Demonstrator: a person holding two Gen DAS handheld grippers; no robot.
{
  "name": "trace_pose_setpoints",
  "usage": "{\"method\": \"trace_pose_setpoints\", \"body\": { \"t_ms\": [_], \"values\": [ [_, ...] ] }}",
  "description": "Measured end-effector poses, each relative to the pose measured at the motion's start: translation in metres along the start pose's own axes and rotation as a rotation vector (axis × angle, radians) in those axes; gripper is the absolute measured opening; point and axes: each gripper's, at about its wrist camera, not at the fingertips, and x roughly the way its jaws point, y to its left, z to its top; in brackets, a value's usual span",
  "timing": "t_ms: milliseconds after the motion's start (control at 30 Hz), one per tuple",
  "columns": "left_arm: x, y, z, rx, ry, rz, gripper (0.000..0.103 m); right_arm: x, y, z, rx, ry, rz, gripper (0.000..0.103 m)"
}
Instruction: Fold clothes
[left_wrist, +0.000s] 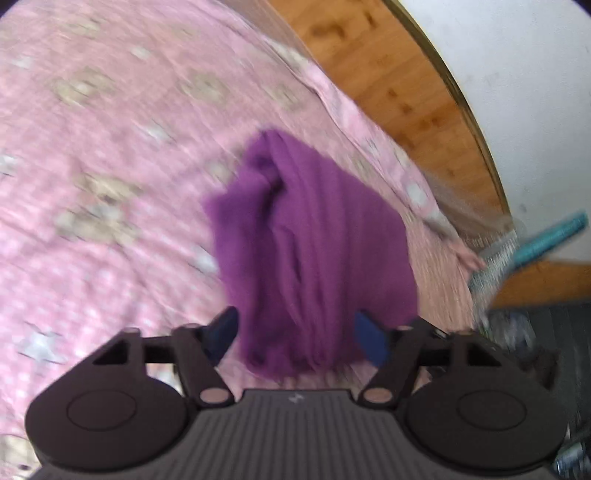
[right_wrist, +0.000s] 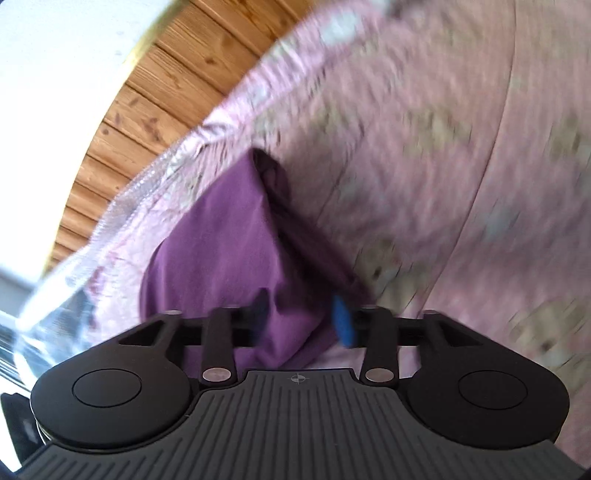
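A purple garment (left_wrist: 310, 243) lies folded in a compact bundle on a pink patterned bedspread (left_wrist: 110, 147). My left gripper (left_wrist: 297, 332) is open, its blue-padded fingers on either side of the bundle's near edge, apparently above it. In the right wrist view the same purple garment (right_wrist: 221, 243) lies near the bed's edge. My right gripper (right_wrist: 303, 321) is open, its fingers straddling the garment's near corner. Both views are motion-blurred.
The pink bedspread (right_wrist: 443, 166) fills most of both views. A wooden plank floor (left_wrist: 399, 74) and white wall (left_wrist: 524, 74) lie beyond the bed's edge. A teal-handled brush (left_wrist: 535, 247) sits at the right of the left view.
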Motion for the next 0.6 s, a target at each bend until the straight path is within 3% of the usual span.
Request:
{"method": "trace_pose_setpoints", "body": {
  "t_ms": [100, 133, 167, 200, 267, 333, 467, 533, 600],
  "values": [
    [0.020, 0.014, 0.015, -0.059, -0.017, 0.041, 0.075, 0.009, 0.008, 0.010, -0.083, 0.005, -0.007, 0.068],
    [0.028, 0.013, 0.021, -0.050, -0.016, 0.035, 0.071, 0.013, 0.006, 0.010, -0.070, 0.017, 0.010, 0.061],
    [0.035, 0.011, 0.026, -0.037, -0.015, 0.025, 0.070, 0.017, 0.003, 0.009, -0.057, 0.030, 0.026, 0.045],
    [0.042, 0.009, 0.032, -0.024, -0.013, 0.016, 0.066, 0.021, 0.001, 0.009, -0.045, 0.042, 0.042, 0.037],
    [0.059, 0.002, 0.042, 0.021, 0.039, 0.000, 0.008, 0.029, -0.005, 0.008, -0.019, 0.067, 0.075, 0.031],
    [0.071, -0.004, 0.054, 0.073, 0.078, -0.008, 0.007, 0.036, -0.010, 0.008, 0.006, 0.092, 0.108, 0.022],
    [0.072, -0.019, 0.087, 0.173, 0.066, -0.024, 0.007, 0.027, -0.010, 0.000, 0.098, 0.092, 0.124, 0.009],
    [0.076, -0.020, 0.097, 0.180, 0.089, 0.001, 0.007, 0.023, -0.004, -0.010, 0.128, 0.108, 0.110, 0.007],
    [0.083, -0.013, 0.091, 0.190, 0.168, 0.039, 0.011, 0.024, 0.004, -0.022, 0.068, 0.113, 0.043, 0.007]
  ]
}}
